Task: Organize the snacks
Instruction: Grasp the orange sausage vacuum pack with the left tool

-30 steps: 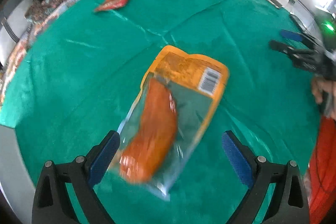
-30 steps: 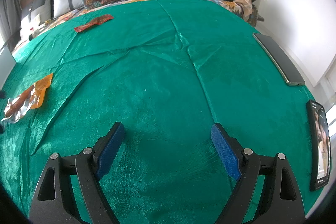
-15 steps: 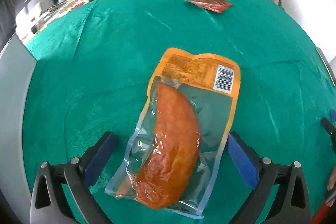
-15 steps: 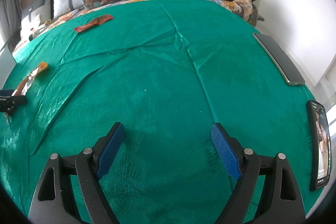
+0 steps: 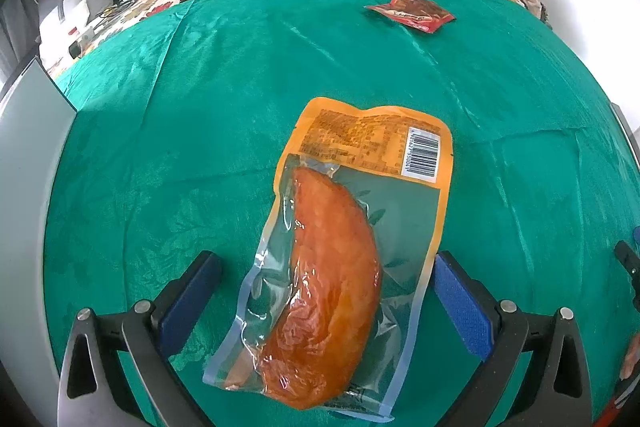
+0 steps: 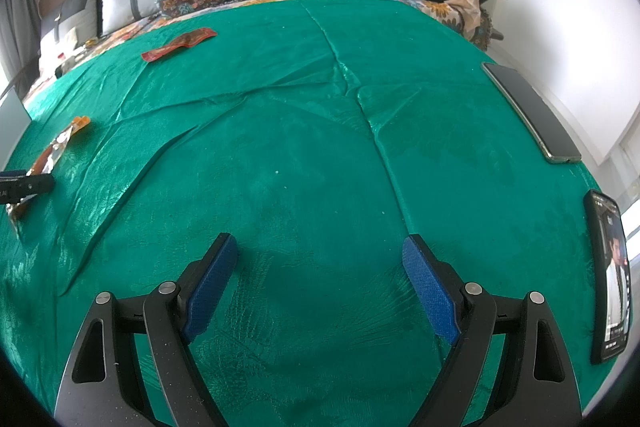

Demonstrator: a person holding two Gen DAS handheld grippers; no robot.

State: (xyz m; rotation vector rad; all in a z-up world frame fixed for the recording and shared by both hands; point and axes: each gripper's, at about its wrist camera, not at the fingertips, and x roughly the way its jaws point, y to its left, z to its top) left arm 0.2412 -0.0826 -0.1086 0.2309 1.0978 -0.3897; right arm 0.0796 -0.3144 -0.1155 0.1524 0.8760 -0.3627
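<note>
Snack pouch (image 5: 344, 247) flat between wide-open left tool (image 5: 326, 273), tilted down.

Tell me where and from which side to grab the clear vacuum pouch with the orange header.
Probably grip the clear vacuum pouch with the orange header across its thick, curved orange filling, coming from above. It lies flat on the green cloth, so its edges give little purchase. The open left hand-held gripper already straddles it.

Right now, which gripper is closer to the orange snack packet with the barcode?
Left. The left gripper is open with its fingers on either side of the orange snack packet. The right gripper is open over bare green cloth, with the packet far off to its left.
</note>
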